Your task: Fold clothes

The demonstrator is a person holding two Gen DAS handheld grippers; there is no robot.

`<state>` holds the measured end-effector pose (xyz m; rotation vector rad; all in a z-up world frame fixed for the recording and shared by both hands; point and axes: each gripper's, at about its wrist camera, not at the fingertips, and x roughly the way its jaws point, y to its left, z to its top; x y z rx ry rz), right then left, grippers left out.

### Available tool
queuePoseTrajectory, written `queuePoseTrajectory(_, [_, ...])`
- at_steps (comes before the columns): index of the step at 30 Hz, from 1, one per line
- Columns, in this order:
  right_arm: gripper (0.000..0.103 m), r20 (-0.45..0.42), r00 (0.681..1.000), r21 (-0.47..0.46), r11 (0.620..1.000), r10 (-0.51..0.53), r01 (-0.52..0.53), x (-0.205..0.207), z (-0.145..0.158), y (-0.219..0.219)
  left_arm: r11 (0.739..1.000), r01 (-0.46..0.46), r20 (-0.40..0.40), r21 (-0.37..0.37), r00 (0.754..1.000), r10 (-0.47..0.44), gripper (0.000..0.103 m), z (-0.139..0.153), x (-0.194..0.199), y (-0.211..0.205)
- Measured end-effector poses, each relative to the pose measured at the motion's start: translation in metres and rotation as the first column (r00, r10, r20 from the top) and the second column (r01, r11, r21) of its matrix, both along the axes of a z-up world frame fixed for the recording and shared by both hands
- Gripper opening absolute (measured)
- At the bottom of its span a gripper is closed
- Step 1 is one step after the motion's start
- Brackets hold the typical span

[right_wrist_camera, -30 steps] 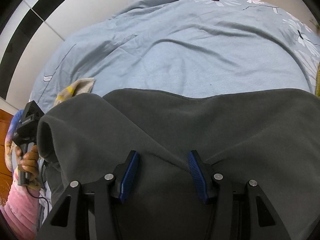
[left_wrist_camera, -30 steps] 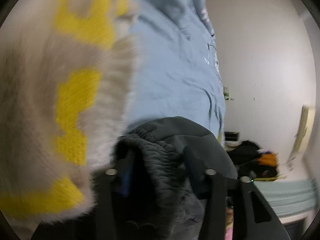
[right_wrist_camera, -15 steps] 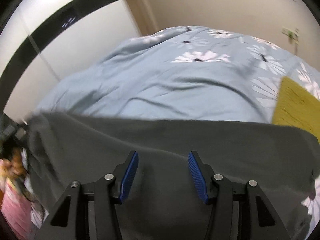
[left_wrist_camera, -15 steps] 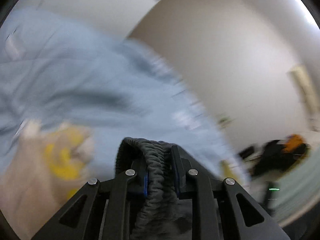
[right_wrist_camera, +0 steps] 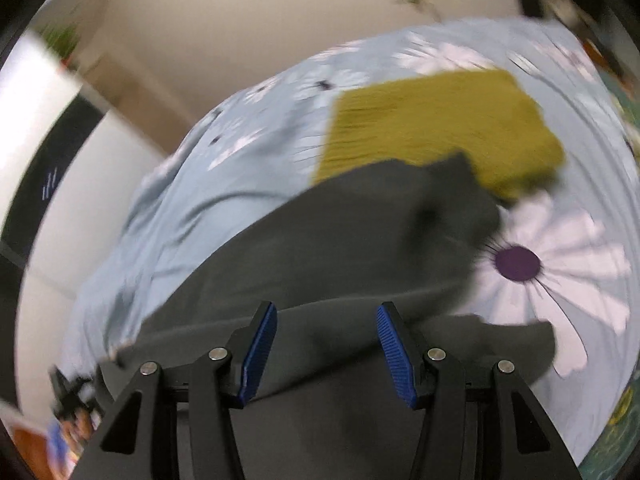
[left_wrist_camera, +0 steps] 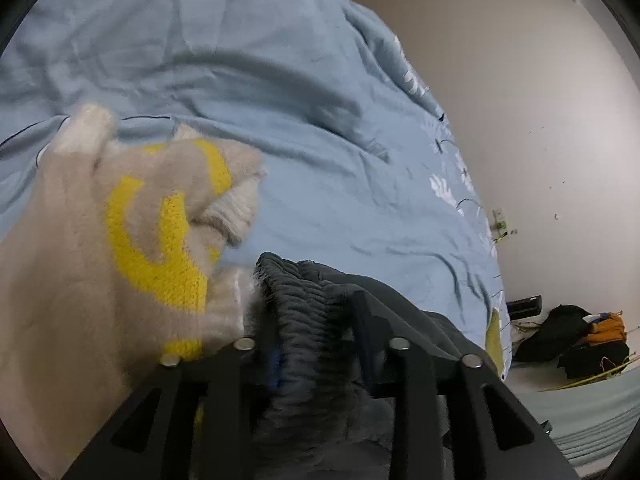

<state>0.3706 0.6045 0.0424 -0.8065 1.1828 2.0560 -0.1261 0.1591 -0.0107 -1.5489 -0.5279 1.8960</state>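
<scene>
Gripping a bunched, ribbed edge of the dark grey garment (left_wrist_camera: 308,312), my left gripper (left_wrist_camera: 316,320) has its two fingers clenched on that gathered fabric, which spills back between them toward the camera. My right gripper (right_wrist_camera: 326,346) sits with its two blue-padded fingers (right_wrist_camera: 260,350) spread wide apart; the same grey garment (right_wrist_camera: 340,248) lies under and between them, but nothing is pinched there.

I count one grey garment, spread across the pale blue floral duvet (left_wrist_camera: 280,128) on the bed. In the right wrist view, its far corner lies over the near edge of one folded olive-yellow knit (right_wrist_camera: 436,120), which sits further up the bed. That view is blurred, so finer detail is lost.

One fluffy beige sweater with yellow markings (left_wrist_camera: 120,240) lies just beside my left gripper, on its left, touching the grey fabric at the ribbed edge.

Beyond the bed's far edge, in the left wrist view, one heap of dark and orange items (left_wrist_camera: 576,332) rests on the floor by the wall.
</scene>
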Motion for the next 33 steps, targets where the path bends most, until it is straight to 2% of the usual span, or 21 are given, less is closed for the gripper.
queuePoseTrajectory(5, [0.056, -0.067, 0.992, -0.131, 0.987, -0.105, 0.096, 0.020, -0.026, 0.034, 1.000, -0.006, 0.059, 0.018, 0.998, 0.005, 0.053, -0.005, -0.007, 0.004])
queuePoseTrajectory(8, [0.057, -0.063, 0.979, -0.199, 0.964, -0.194, 0.178, 0.025, -0.039, 0.053, 1.000, -0.011, 0.076, -0.002, 0.997, 0.011, 0.053, -0.007, -0.011, 0.007])
queuePoseTrajectory(14, [0.060, 0.062, 0.954, -0.220, 0.928, -0.294, 0.301, 0.038, -0.059, 0.082, 0.999, -0.032, 0.112, 0.018, 0.993, 0.030, 0.053, -0.012, -0.019, 0.007])
queuePoseTrajectory(17, [0.061, 0.051, 0.945, -0.266, 0.907, -0.323, 0.325, 0.039, -0.072, 0.089, 0.999, -0.042, 0.124, 0.023, 0.991, 0.039, 0.053, -0.013, -0.022, 0.007])
queuePoseTrajectory(20, [0.061, 0.029, 0.942, -0.268, 0.905, -0.334, 0.329, 0.036, -0.073, 0.092, 0.999, -0.052, 0.119, 0.007, 0.992, 0.051, 0.051, -0.011, -0.023, 0.009])
queuePoseTrajectory(21, [0.059, 0.022, 0.941, -0.266, 0.906, -0.337, 0.330, 0.035, -0.072, 0.093, 0.998, -0.059, 0.114, 0.003, 0.992, 0.059, 0.051, -0.011, -0.023, 0.009])
queuePoseTrajectory(22, [0.052, 0.015, 0.941, -0.264, 0.906, -0.339, 0.331, 0.034, -0.071, 0.094, 0.998, -0.064, 0.109, -0.004, 0.992, 0.064, 0.039, -0.011, -0.023, 0.010])
queuePoseTrajectory(23, [0.037, 0.010, 0.942, -0.255, 0.910, -0.335, 0.326, 0.032, -0.068, 0.094, 0.998, -0.066, 0.104, -0.016, 0.992, 0.067, 0.034, -0.011, -0.023, 0.010])
queuePoseTrajectory(24, [0.031, 0.008, 0.946, -0.240, 0.917, -0.325, 0.317, 0.029, -0.064, 0.093, 0.997, -0.068, 0.099, -0.027, 0.993, 0.071, 0.033, -0.011, -0.023, 0.010])
queuePoseTrajectory(25, [0.024, 0.005, 0.949, -0.225, 0.924, -0.315, 0.308, 0.027, -0.059, 0.092, 0.997, -0.067, 0.087, -0.040, 0.994, 0.070, 0.026, -0.009, -0.022, 0.011])
queuePoseTrajectory(27, [0.019, 0.000, 0.955, -0.195, 0.937, -0.296, 0.290, 0.022, -0.049, 0.090, 0.996, -0.054, 0.042, -0.068, 0.997, 0.057, 0.021, -0.002, -0.018, 0.013])
queuePoseTrajectory(28, [0.017, -0.002, 0.958, -0.180, 0.943, -0.286, 0.281, 0.019, -0.045, 0.089, 0.997, -0.046, 0.008, -0.060, 0.999, 0.047, 0.014, 0.006, -0.016, 0.013])
queuePoseTrajectory(30, [0.014, -0.022, 0.963, -0.141, 0.955, -0.267, 0.262, 0.015, -0.031, 0.087, 1.000, -0.030, -0.069, -0.010, 0.997, 0.029, 0.013, 0.028, -0.012, 0.012])
queuePoseTrajectory(33, [0.012, -0.238, 0.944, -0.016, 0.972, -0.230, 0.233, 0.023, 0.020, 0.086, 0.986, -0.002, -0.193, 0.165, 0.981, 0.035, 0.013, 0.069, -0.005, -0.001])
